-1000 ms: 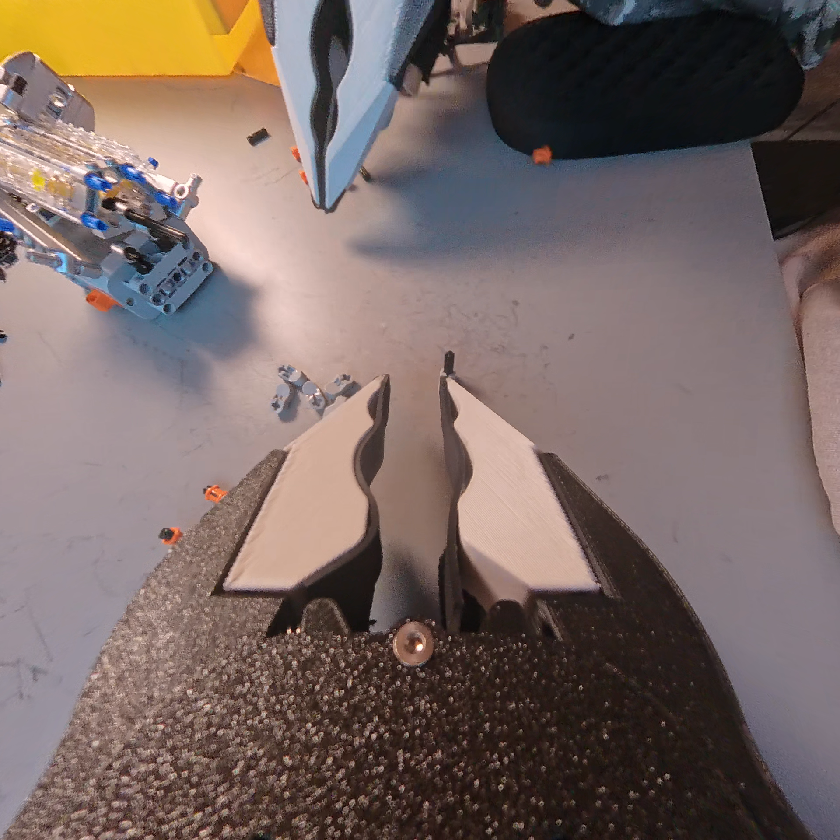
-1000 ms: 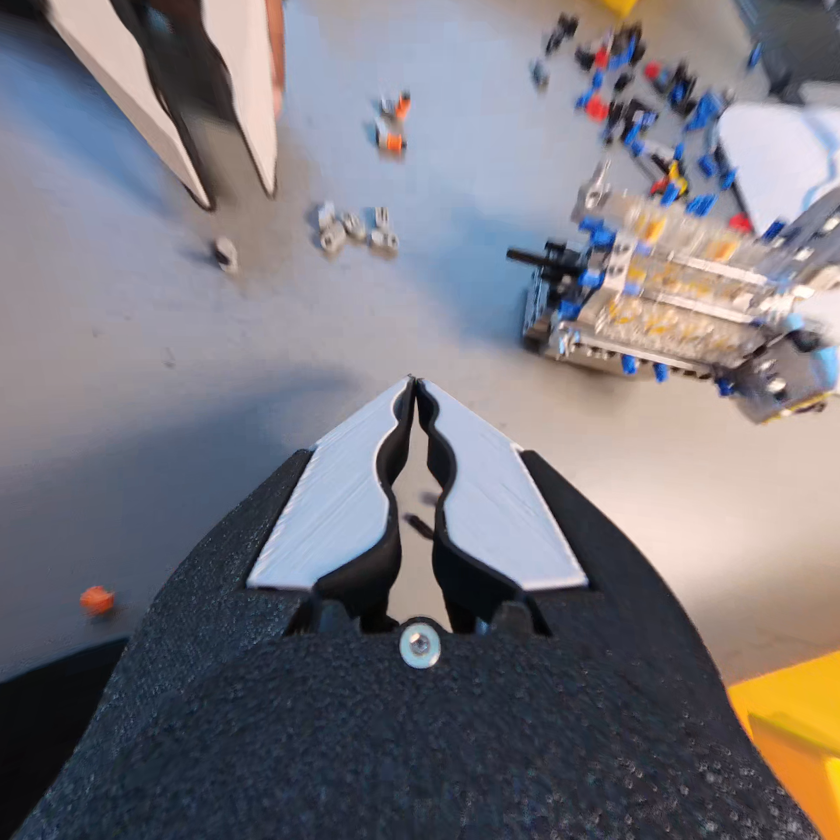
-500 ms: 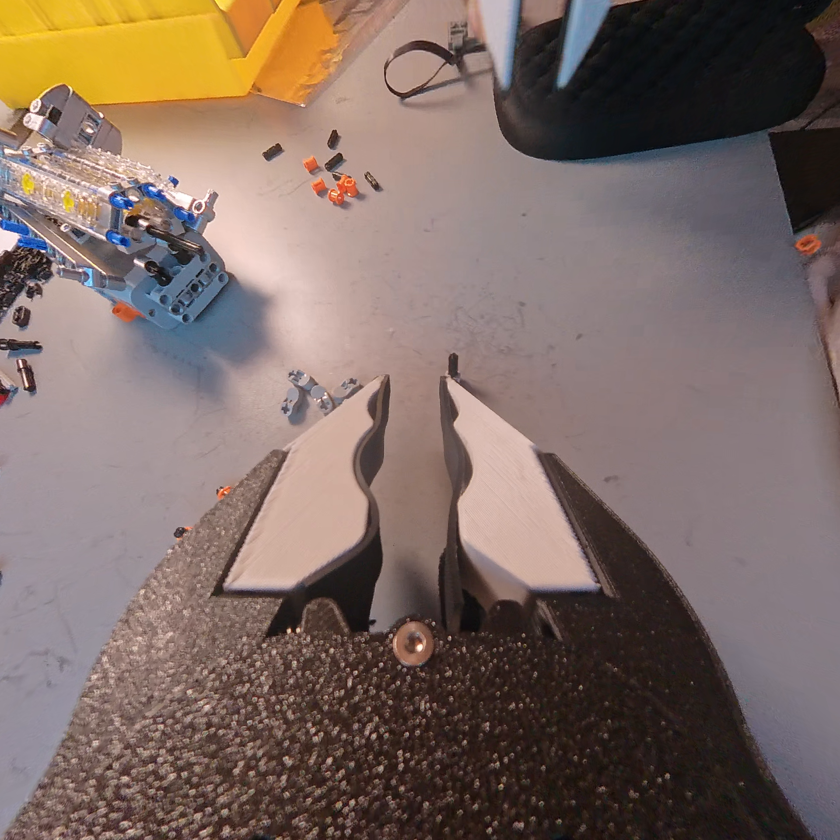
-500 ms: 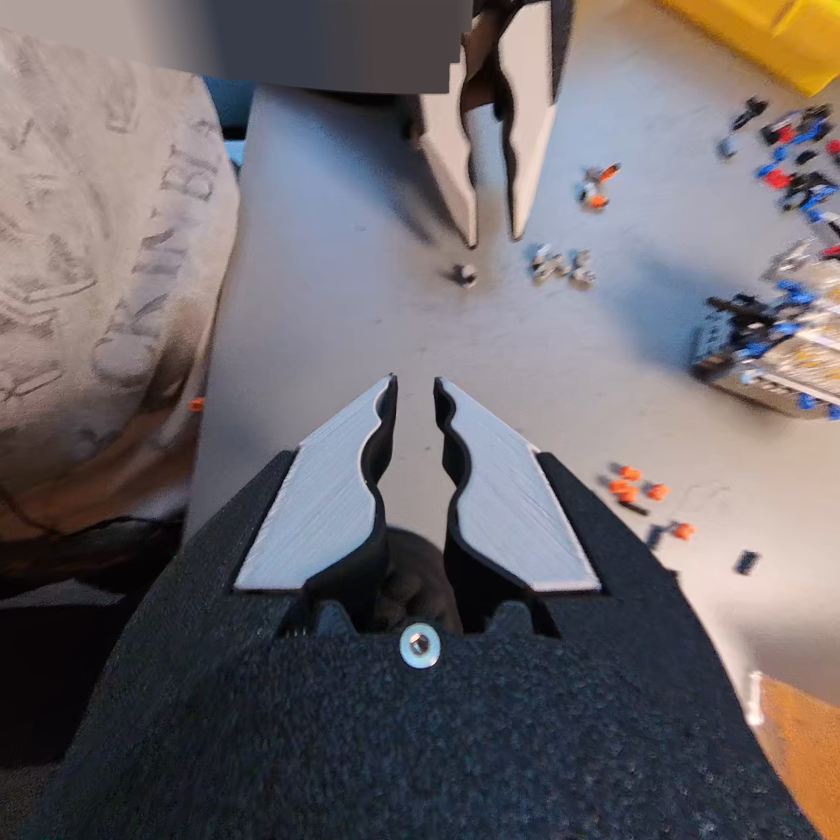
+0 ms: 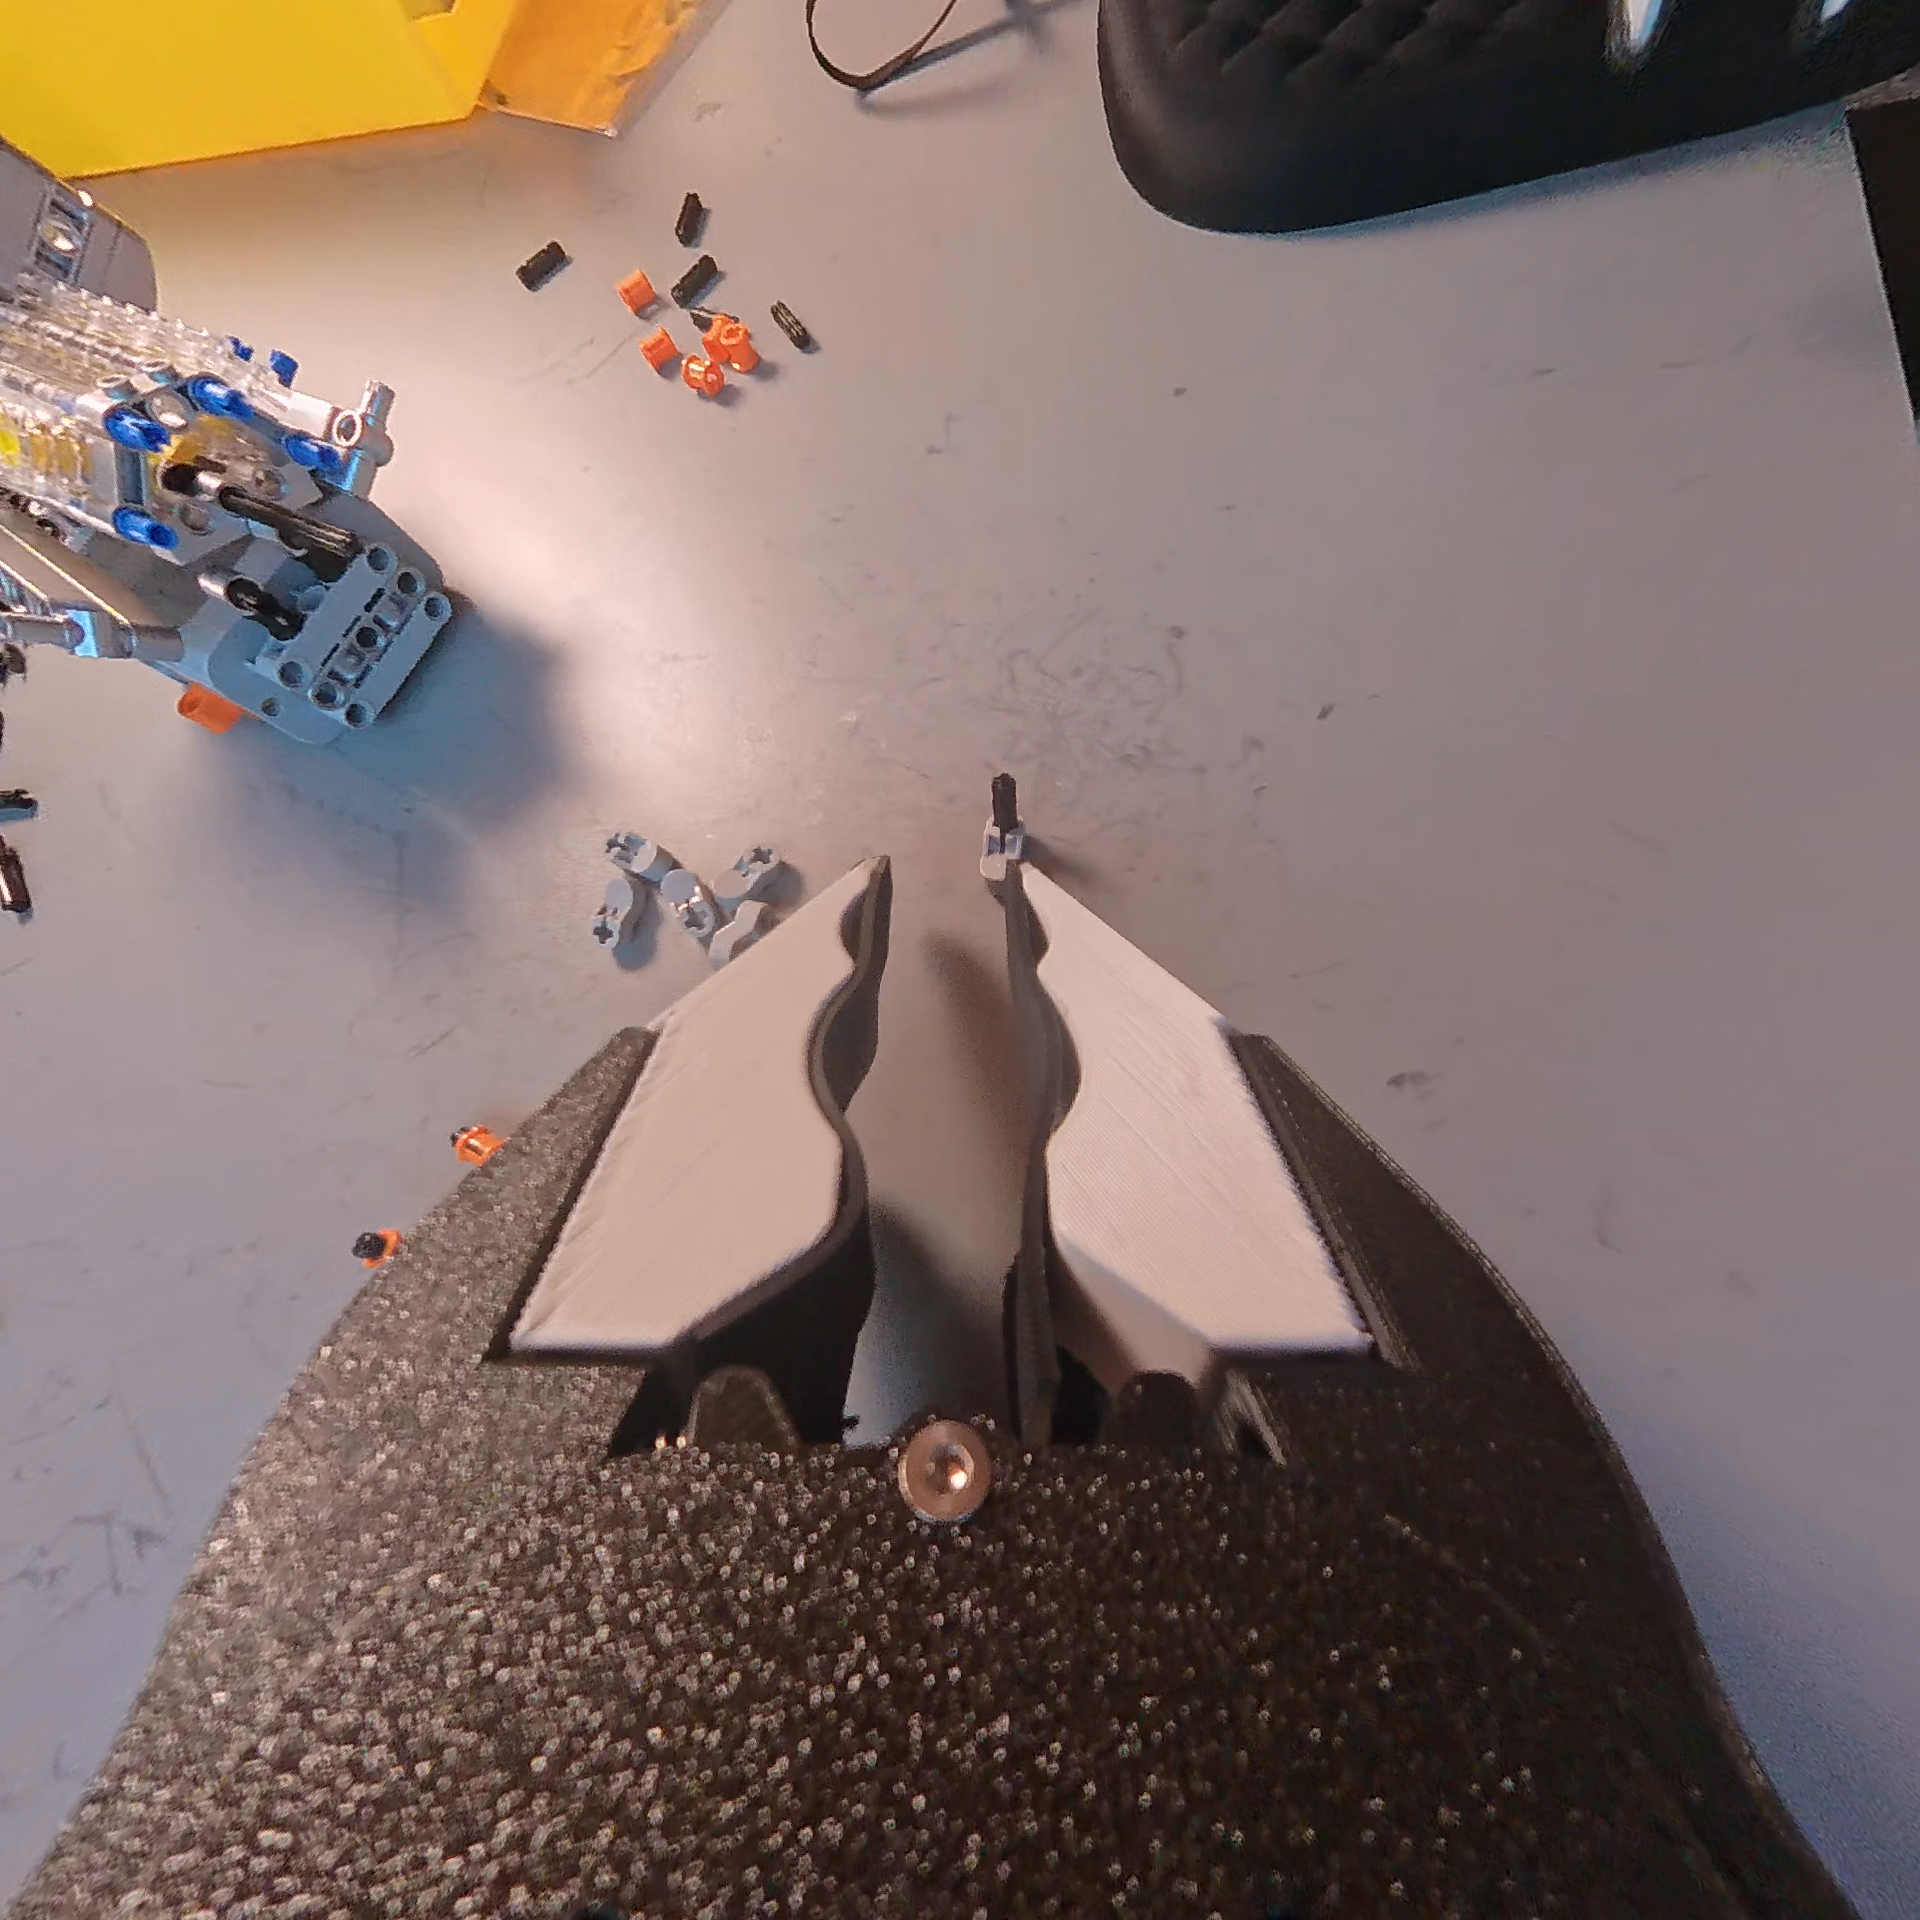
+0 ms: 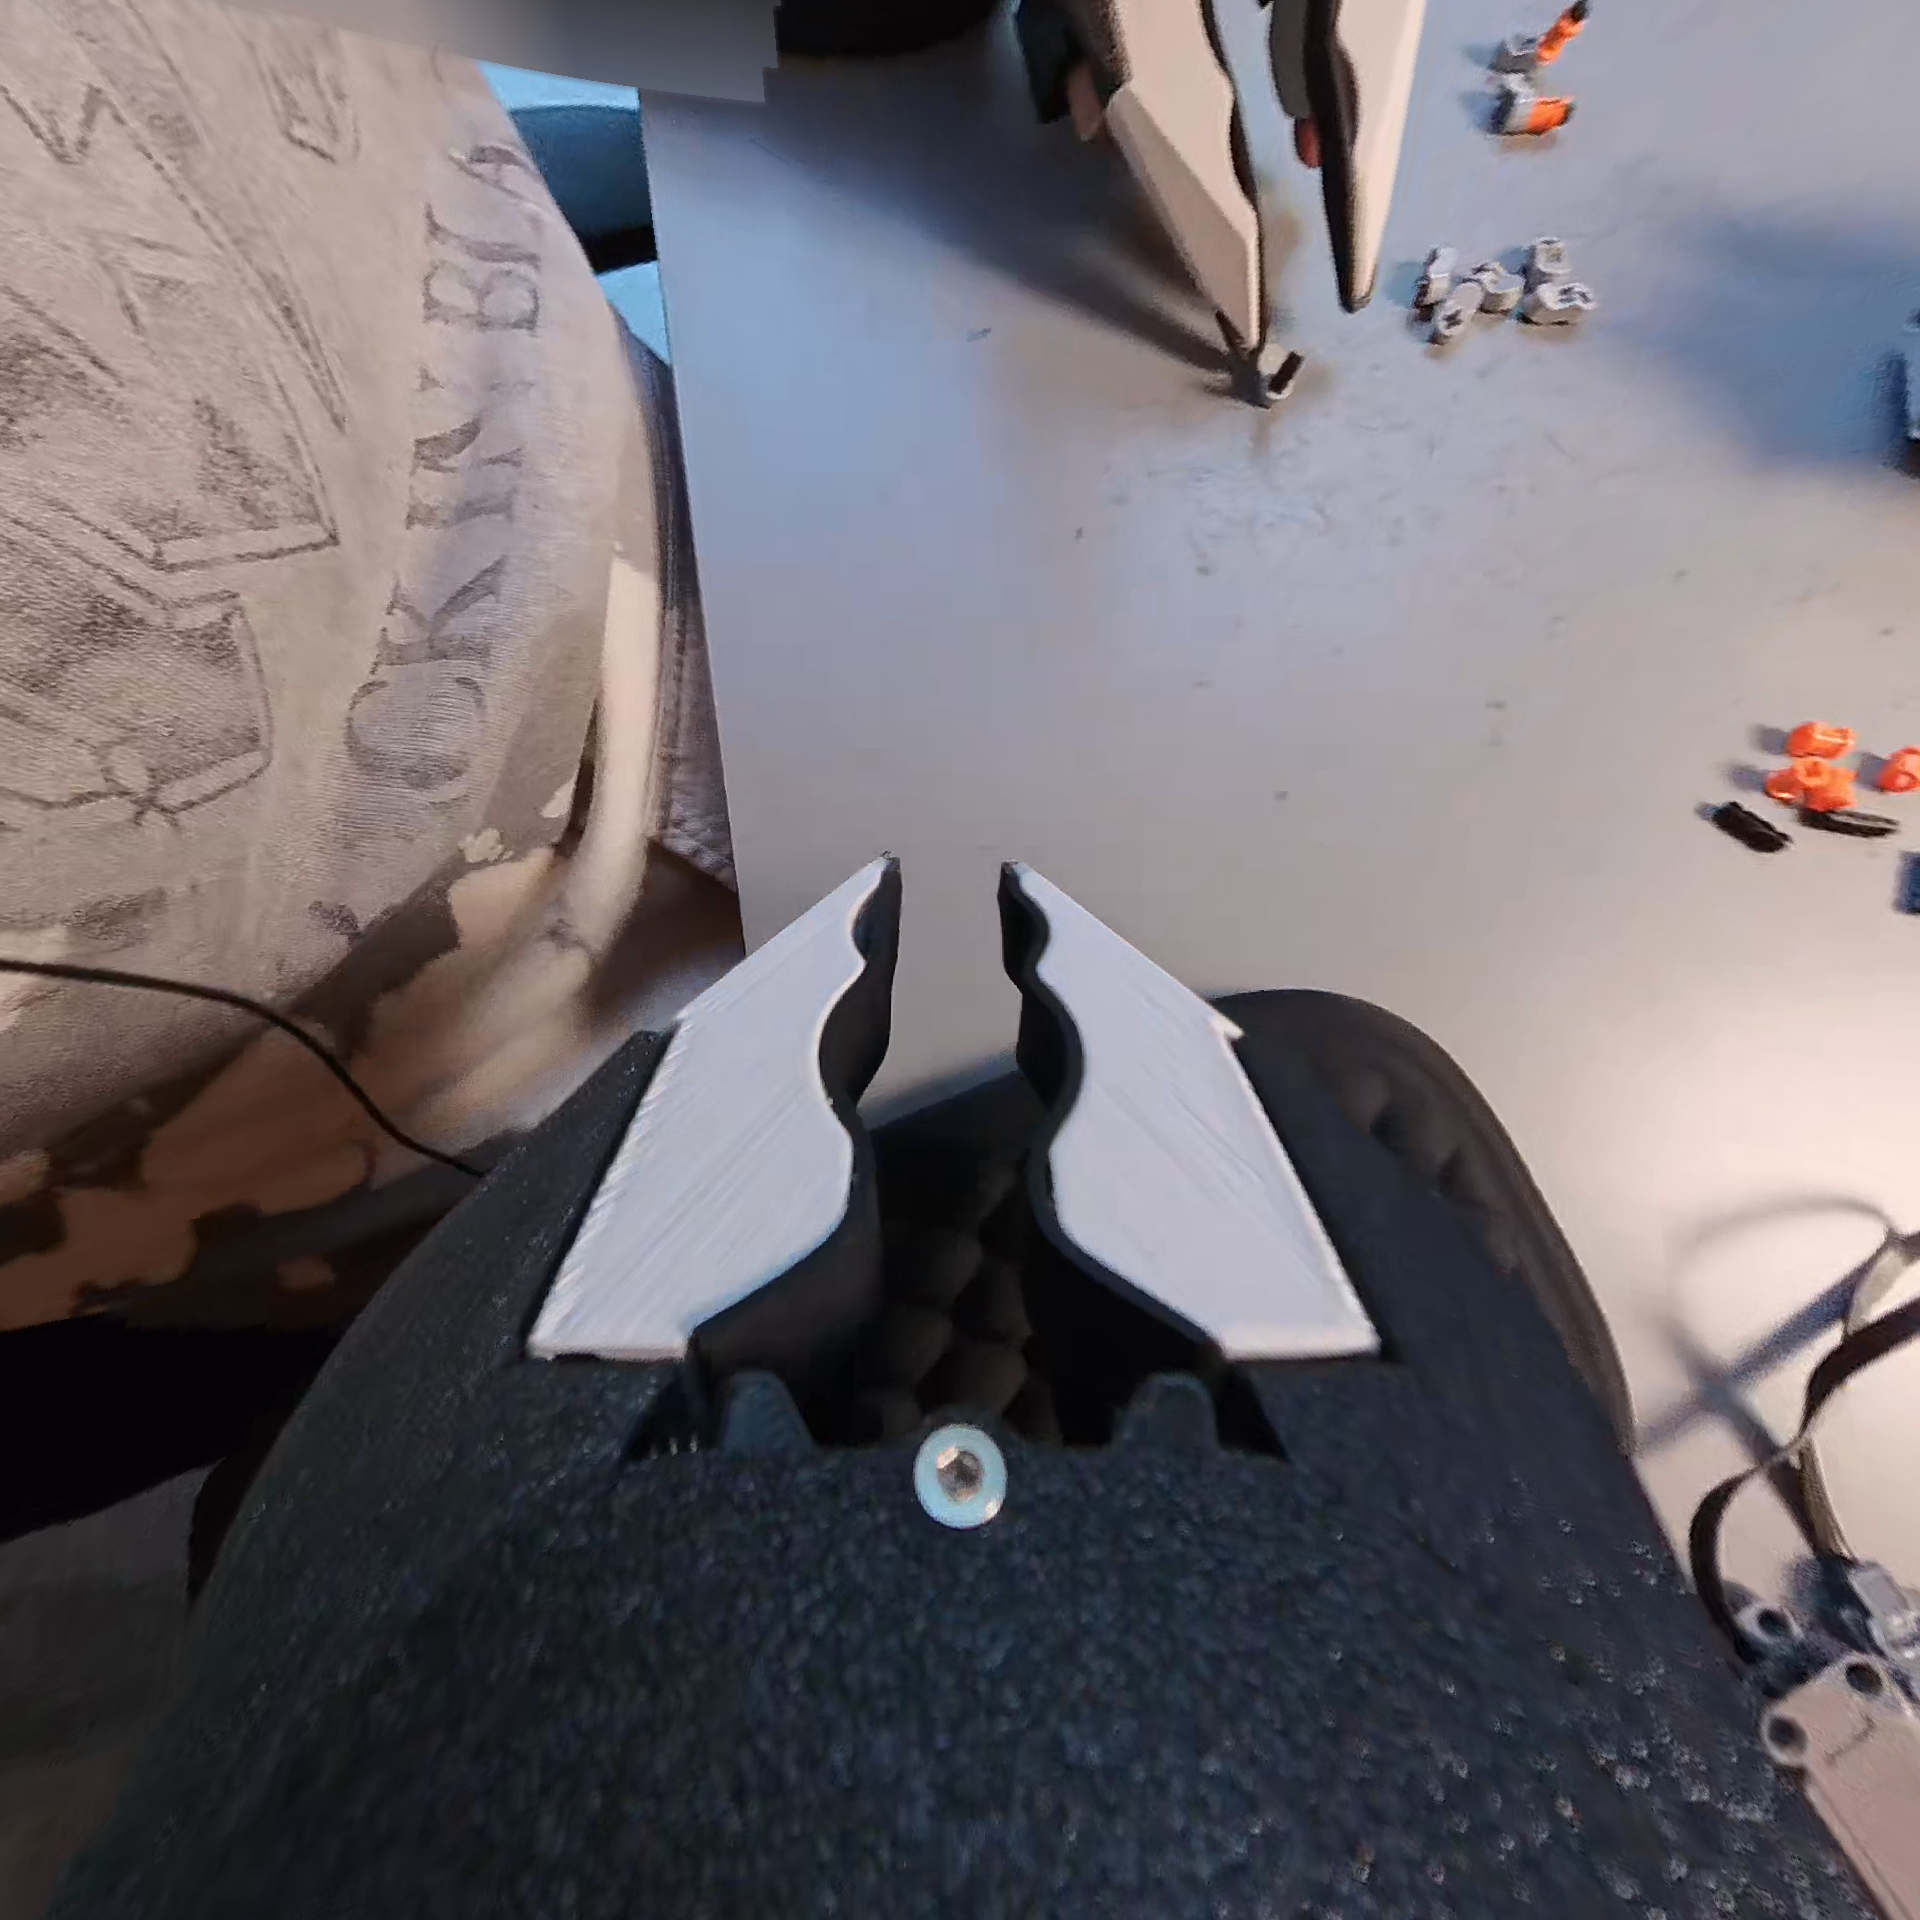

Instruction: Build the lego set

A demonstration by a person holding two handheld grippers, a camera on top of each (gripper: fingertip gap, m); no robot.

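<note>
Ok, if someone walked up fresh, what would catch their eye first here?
Probably the half-built toy brick machine, grey with blue pins, at the left on the grey table, with the bright yellow box behind it. Next, the left gripper, open, its right fingertip against a small grey and black piece, beside a cluster of grey connectors.
</note>
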